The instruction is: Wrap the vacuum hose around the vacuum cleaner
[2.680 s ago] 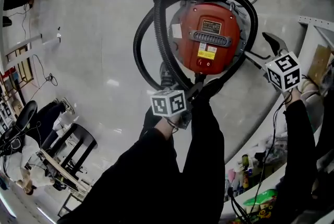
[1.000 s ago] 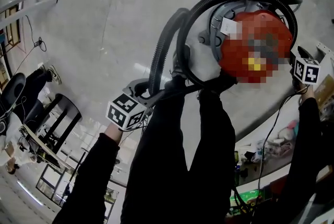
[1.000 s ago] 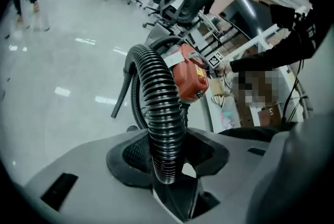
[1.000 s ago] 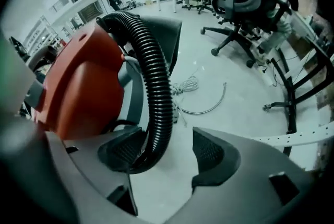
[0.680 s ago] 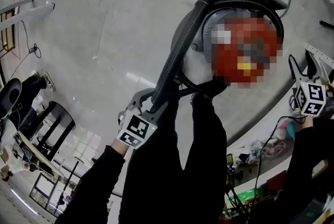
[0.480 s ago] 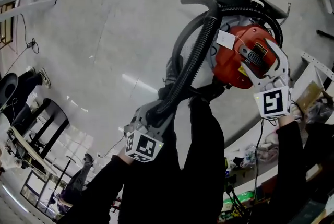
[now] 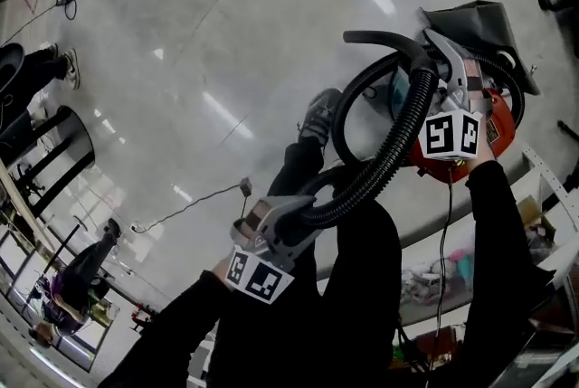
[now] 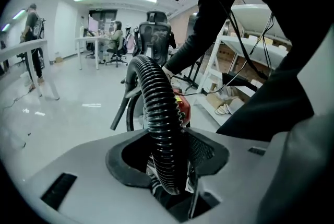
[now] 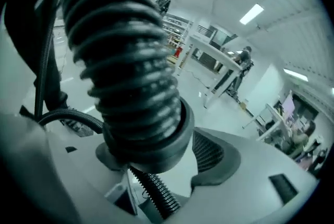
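Observation:
The red vacuum cleaner [image 7: 503,138] stands on the floor at the upper right of the head view, with a black ribbed hose [image 7: 380,165] looping over it. My left gripper [image 7: 280,228] is low in the middle, shut on the hose's lower stretch. In the left gripper view, the hose [image 8: 159,108] rises from between the jaws of the left gripper [image 8: 167,151] toward the vacuum [image 8: 183,108]. My right gripper [image 7: 443,61] is up at the hose's top bend. Its jaws have just been opening, and the hose cuff [image 9: 143,139] lies between them in the right gripper [image 9: 162,157] with a gap beside one pad.
A grey floor nozzle [image 7: 479,20] lies beyond the vacuum. White shelves with clutter [image 7: 439,273] run along the right. A thin cable [image 7: 194,201] trails on the floor; black stools [image 7: 54,151] stand at the left. The person's dark legs fill the bottom centre.
My right gripper has swung from the vacuum's right side up onto the hose's top bend. My left gripper has lifted with the hose, which now runs straighter between the two.

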The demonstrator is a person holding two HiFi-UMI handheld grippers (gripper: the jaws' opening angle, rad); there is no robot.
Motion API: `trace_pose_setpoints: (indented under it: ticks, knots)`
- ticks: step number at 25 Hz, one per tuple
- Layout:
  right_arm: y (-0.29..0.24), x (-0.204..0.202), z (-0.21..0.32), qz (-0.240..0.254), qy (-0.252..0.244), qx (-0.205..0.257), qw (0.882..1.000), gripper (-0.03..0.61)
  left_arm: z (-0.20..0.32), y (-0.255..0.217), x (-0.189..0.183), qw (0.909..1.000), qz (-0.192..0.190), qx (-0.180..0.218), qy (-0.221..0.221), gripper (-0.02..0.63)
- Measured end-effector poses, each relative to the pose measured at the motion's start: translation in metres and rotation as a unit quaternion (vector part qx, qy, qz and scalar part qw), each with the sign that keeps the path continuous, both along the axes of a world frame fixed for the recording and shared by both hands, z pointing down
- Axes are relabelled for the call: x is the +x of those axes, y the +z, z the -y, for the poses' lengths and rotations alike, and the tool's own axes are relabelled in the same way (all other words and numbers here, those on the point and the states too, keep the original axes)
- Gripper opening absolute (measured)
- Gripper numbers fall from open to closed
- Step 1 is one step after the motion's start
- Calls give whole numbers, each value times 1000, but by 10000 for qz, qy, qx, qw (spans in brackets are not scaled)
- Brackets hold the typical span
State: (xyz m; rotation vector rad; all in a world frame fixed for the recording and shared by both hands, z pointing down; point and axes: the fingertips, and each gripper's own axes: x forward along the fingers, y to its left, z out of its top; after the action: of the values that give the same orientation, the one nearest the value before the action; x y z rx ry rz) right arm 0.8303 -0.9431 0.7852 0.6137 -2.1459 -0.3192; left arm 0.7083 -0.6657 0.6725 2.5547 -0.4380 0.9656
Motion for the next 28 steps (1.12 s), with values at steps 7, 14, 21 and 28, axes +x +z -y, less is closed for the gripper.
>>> trace_pose_setpoints:
  ticks: [7,14,21,28]
  knots:
    - [-58,-10,-3,-39,-531,-658,9964,202,8,-17,-15,9924,-553,-573,-938,192]
    - [-114,95,29,-2914,-713,-975,9490,198,75,64,-2,9935,332,-986,-462,192]
    - [-122,248,-4,-4084,546,-3160,8546,195,144,100,91,9816,877,-1391,969,192]
    - [4,313,-28,-3091,1517,-4741,8104,198,170,118,130,9722,760,-2173,437,192]
